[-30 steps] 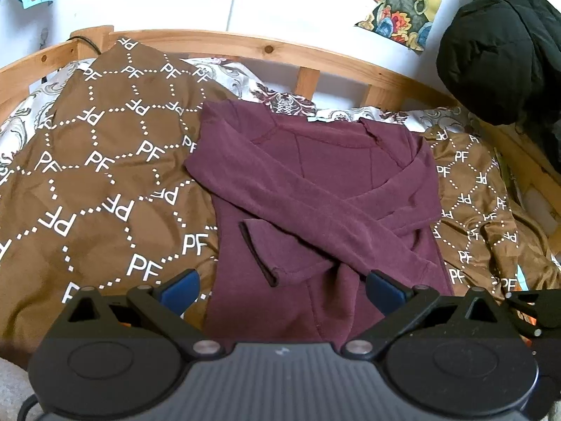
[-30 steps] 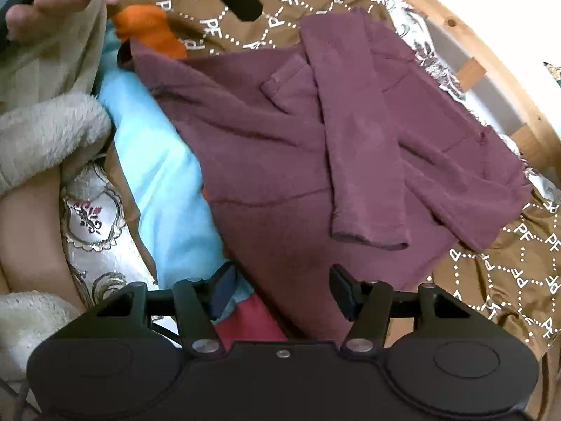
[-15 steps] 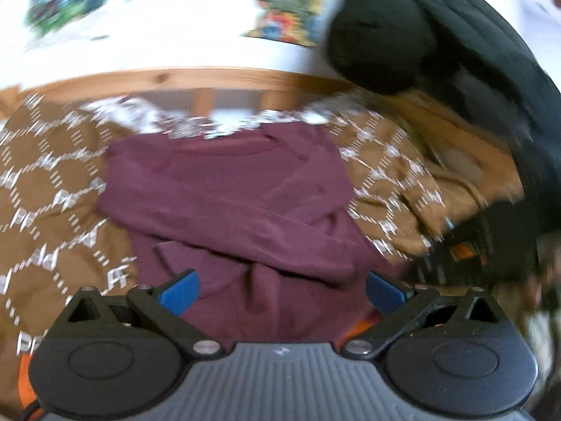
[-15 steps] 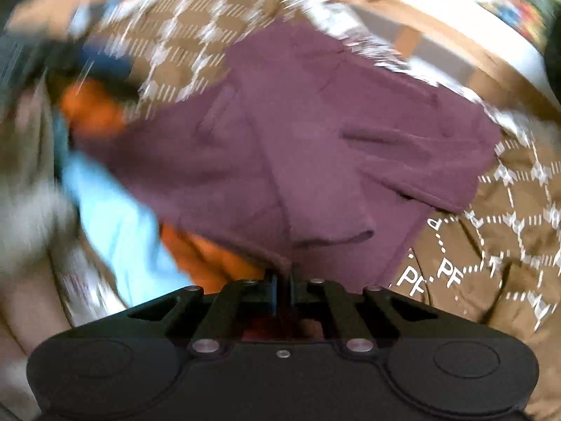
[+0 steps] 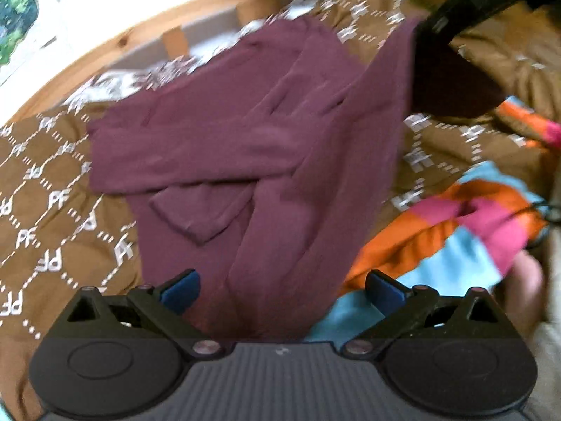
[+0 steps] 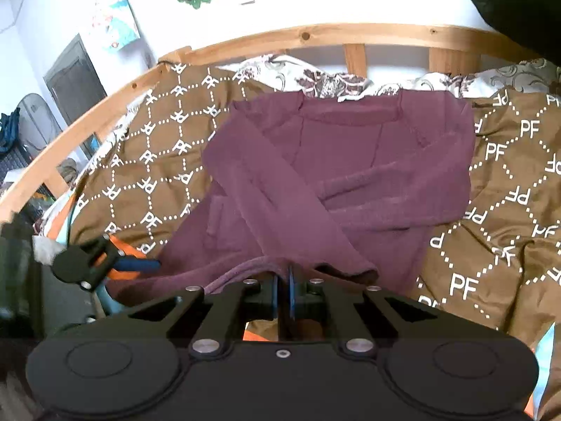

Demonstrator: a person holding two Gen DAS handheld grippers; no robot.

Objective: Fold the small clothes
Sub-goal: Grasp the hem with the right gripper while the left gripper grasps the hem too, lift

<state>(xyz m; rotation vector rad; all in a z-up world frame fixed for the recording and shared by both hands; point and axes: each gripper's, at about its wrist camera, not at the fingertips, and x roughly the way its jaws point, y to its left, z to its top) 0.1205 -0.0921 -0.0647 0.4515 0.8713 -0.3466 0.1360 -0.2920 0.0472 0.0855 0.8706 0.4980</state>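
A maroon long-sleeved knit top (image 6: pixel 336 161) is spread on a brown bedspread printed with white dotted diamonds and "PF" letters (image 6: pixel 508 210), its neckline toward the curved wooden bed rail (image 6: pixel 315 37) and both sleeves crossed over its front. The near hem of the top is pinched between the clenched blue-padded fingers of the right gripper (image 6: pixel 283 280), and the hem corner is raised off the bedspread; in the left wrist view that corner is seen drawn up toward the black tool at the top right. The left gripper (image 5: pixel 280 289) is held above the hem on the other side, its blue pads (image 5: pixel 180 289) spread wide, released, with nothing grasped. Beside the top, on the side away from the rail, orange, pink and light-blue fabric (image 5: pixel 455 231) is bunched on the bedspread.
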